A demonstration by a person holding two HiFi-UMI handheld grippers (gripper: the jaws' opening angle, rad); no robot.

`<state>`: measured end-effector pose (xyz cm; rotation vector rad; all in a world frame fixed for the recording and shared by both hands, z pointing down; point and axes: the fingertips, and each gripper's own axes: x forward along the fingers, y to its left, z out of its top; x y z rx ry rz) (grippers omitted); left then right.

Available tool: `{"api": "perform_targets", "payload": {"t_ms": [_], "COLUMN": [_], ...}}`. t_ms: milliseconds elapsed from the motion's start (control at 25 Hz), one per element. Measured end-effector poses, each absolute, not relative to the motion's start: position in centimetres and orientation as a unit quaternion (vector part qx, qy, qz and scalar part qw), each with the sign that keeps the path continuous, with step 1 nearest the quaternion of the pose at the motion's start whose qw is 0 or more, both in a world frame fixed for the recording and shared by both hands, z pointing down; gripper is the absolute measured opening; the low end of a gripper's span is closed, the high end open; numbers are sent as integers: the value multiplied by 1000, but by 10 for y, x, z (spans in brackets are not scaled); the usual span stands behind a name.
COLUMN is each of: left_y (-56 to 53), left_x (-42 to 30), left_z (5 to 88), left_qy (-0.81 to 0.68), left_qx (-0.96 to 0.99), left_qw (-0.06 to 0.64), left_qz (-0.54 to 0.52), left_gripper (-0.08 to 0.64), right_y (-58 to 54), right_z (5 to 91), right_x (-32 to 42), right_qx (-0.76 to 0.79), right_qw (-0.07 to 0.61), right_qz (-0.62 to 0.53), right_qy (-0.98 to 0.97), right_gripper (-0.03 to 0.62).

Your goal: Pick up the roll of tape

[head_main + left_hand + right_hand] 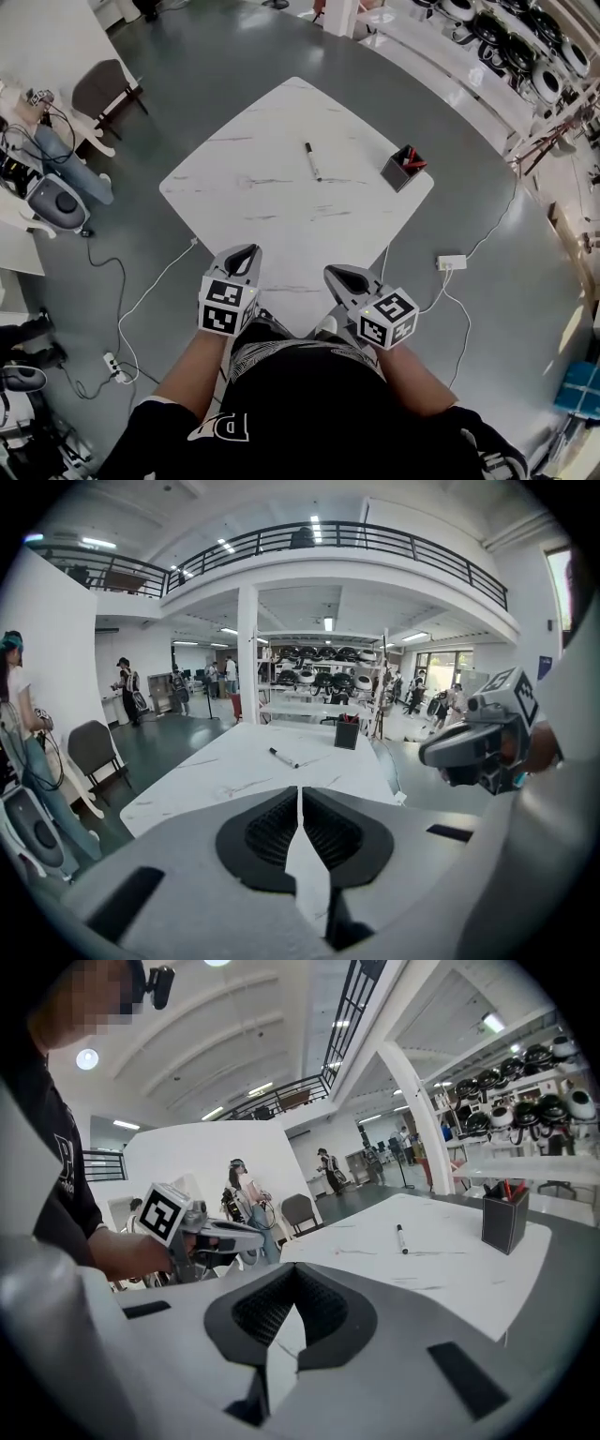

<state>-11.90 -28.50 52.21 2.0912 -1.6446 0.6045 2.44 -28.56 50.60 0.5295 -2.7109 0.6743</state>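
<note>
Left gripper (pixel 247 253) and right gripper (pixel 336 274) hover closed and empty at the near corner of the desk (pixel 272 211).
No roll of tape shows anywhere; only a marker (pixel 311 161) and a pen holder (pixel 403 169) lie ahead, so I can't tell which hand is nearer.
</note>
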Motion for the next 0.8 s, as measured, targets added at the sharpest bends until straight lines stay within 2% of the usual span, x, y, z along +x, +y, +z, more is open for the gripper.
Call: {"api": "perform_targets", "payload": {"t_ms": [360, 520, 800], "left_y": [-361, -395, -435], "left_x": [-201, -228, -261], "left_z": [578, 612, 666], "left_qy": [-585, -586, -579], "left_qx": [739, 732, 720], "left_qw": [212, 217, 233], "left_qz": [257, 271, 301], "left_gripper": [23, 82, 109], "right_y": [-301, -309, -314], "right_z": [538, 552, 565], "right_x": [10, 6, 3], "right_qx": [246, 268, 294], "right_qw": [177, 187, 205], "right_qz": [267, 279, 285], "right_qy": [-915, -903, -889], "right_gripper": [5, 5, 5]}}
